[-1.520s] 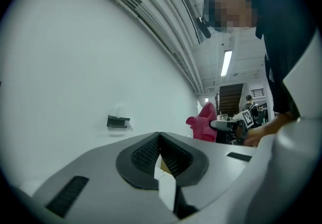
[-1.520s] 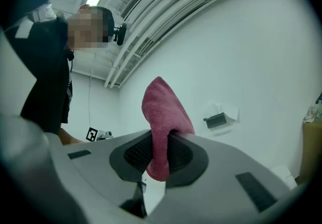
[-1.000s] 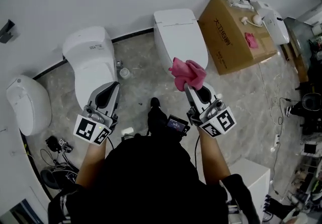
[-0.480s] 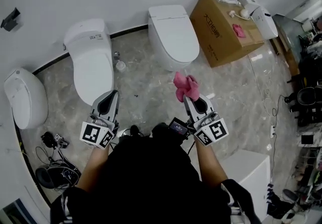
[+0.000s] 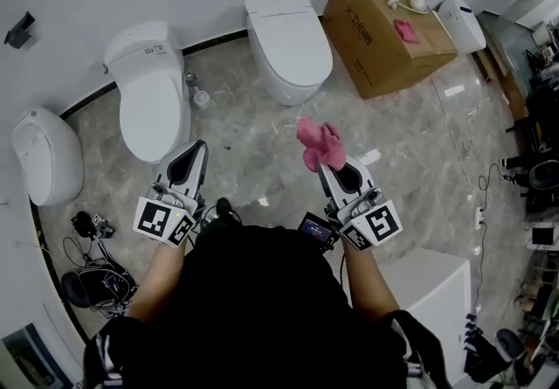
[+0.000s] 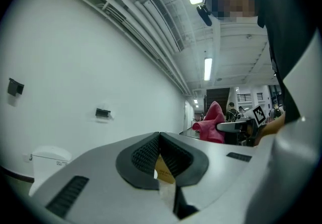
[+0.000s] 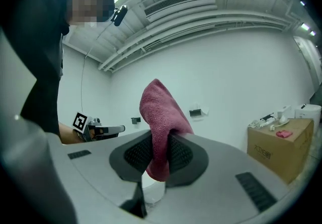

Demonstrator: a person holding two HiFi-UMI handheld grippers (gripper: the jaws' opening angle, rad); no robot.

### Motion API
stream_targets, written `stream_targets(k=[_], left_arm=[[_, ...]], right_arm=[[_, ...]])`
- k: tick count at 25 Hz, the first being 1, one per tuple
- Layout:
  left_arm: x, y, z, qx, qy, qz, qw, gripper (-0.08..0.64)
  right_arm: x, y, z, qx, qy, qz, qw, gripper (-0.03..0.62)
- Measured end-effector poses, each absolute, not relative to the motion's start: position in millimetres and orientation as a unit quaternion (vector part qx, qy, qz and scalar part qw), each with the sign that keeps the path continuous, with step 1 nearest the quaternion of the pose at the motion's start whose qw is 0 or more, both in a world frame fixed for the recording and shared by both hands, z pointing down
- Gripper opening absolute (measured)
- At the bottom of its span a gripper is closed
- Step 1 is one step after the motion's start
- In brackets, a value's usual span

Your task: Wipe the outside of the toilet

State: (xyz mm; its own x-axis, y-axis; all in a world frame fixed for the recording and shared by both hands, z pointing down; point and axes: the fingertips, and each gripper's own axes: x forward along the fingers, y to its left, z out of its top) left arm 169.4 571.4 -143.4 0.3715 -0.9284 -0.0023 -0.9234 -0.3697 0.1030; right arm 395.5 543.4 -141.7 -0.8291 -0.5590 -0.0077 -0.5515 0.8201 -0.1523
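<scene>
— Where does the head view sit?
— High over the person, facing steeply down at the floor. One toilet lies at 12 o'clock and the cardboard box at 1 o'clock, both far from the lens.
— And the gripper views?
— Each rides low, close behind its own jaws, tilted up at wall and ceiling. The left gripper view catches the right gripper and pink cloth near 4 o'clock. The right gripper view catches the left gripper at 8 o'clock and the same box at 4 o'clock.
</scene>
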Motion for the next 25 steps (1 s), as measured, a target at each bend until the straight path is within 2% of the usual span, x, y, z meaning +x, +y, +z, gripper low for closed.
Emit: stream_targets(k=[5,11,19,25], left_arm=[[265.9,587.1,-136.8,0.853,-0.520,-0.015,0.051,0.015],[306.7,607.8,-117.2,0.866,-0.496,0.029,0.060,0.015],[285.7,608.6,-83.1,0.857,-0.509,0.028,0.075,0.015],[234.4,615.5,-81.5,0.822,-0.565,0.025,0.067,0.015]], right_arm=[[467.2,564.7,-116.2,-0.288,0.948,-0.129,0.049,0.066],[492.5,572.9,-94.8,-0.289,0.943,-0.151,0.063,0.066],[471.1,585.2,-93.7,-0.320,0.934,-0.148,0.051,0.066],[443.3,593.7,-93.2,-0.363,0.923,-0.130,0.023,0.066]])
